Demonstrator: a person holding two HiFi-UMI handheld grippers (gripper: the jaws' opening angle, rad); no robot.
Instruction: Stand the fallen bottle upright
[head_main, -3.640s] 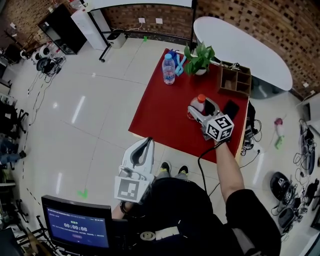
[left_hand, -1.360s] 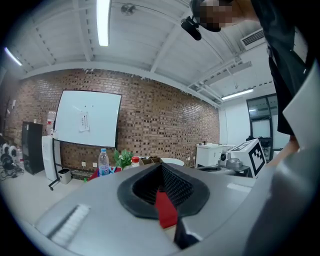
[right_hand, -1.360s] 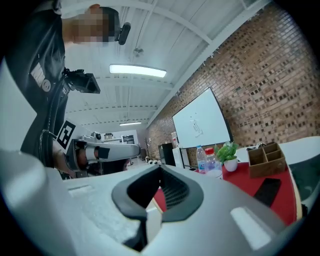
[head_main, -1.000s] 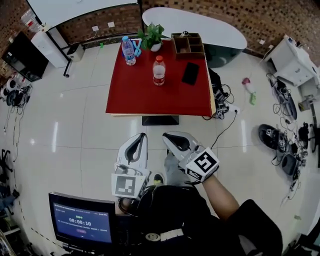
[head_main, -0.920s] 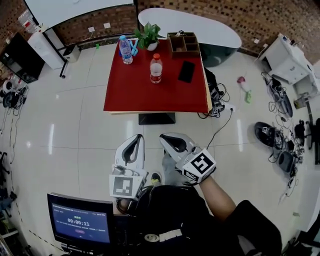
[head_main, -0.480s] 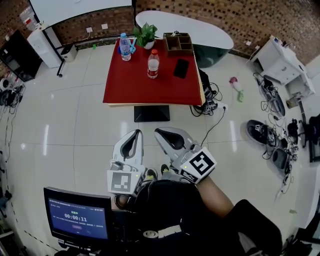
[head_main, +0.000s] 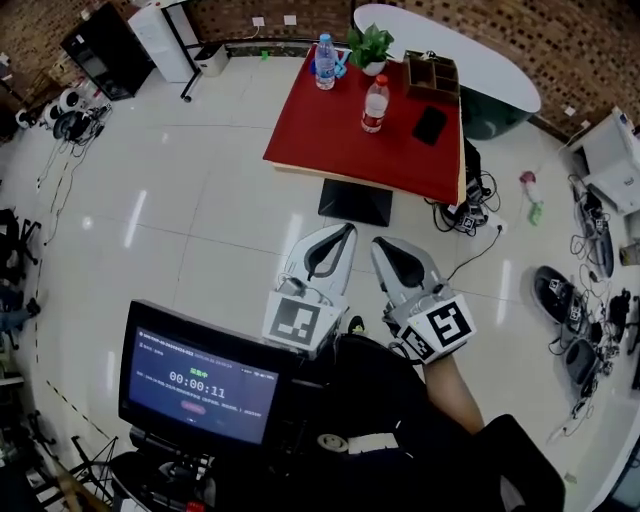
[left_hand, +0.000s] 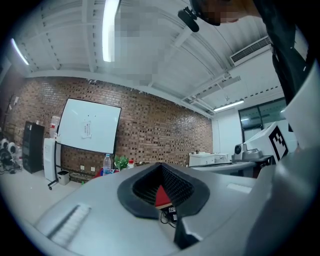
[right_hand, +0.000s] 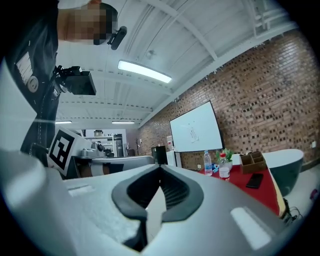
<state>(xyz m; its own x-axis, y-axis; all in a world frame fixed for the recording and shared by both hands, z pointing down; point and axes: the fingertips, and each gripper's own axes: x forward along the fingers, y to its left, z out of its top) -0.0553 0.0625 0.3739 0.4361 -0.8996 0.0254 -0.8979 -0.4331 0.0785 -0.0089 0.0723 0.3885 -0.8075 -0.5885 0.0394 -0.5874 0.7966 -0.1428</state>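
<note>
The left gripper (head_main: 343, 234) and right gripper (head_main: 384, 246) are held side by side, close together, pointing level and forward. Each has its jaws pressed together with nothing between them. The bare right forearm (head_main: 458, 385) bends back behind its gripper.

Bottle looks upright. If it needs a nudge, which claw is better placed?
Right, marginally: the upright red-capped bottle sits more directly ahead of the right claw than the left claw. Both are shut, well back from the table.
</note>
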